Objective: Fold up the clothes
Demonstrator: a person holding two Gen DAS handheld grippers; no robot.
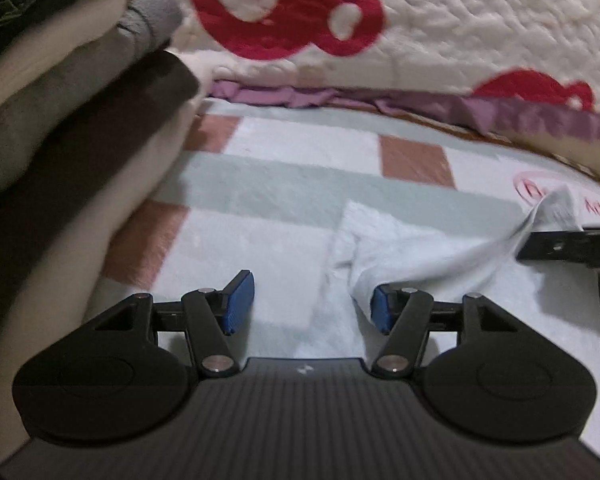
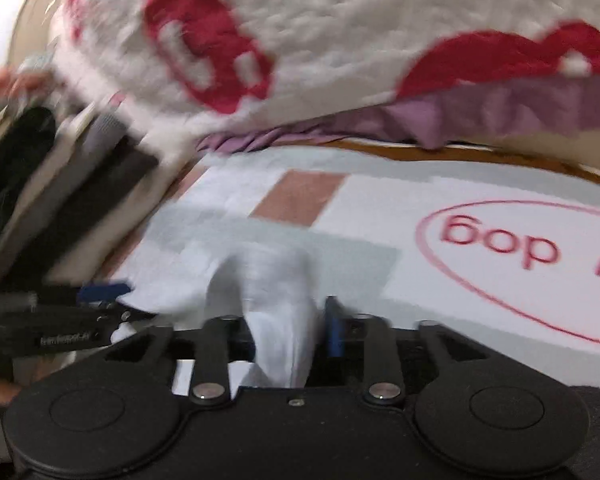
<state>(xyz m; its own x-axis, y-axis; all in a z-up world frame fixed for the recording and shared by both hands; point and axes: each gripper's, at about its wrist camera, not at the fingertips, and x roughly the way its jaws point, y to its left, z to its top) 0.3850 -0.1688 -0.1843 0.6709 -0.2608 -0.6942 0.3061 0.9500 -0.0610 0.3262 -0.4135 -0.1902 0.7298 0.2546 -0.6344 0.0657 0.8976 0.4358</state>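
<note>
Reading "dog" upside down, blanket [image 2: 500, 200] lies under pinched white garment [image 2: 276, 304].

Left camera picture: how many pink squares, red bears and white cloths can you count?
Pink squares: 3
Red bears: 2
White cloth: 1
Total: 6
</note>
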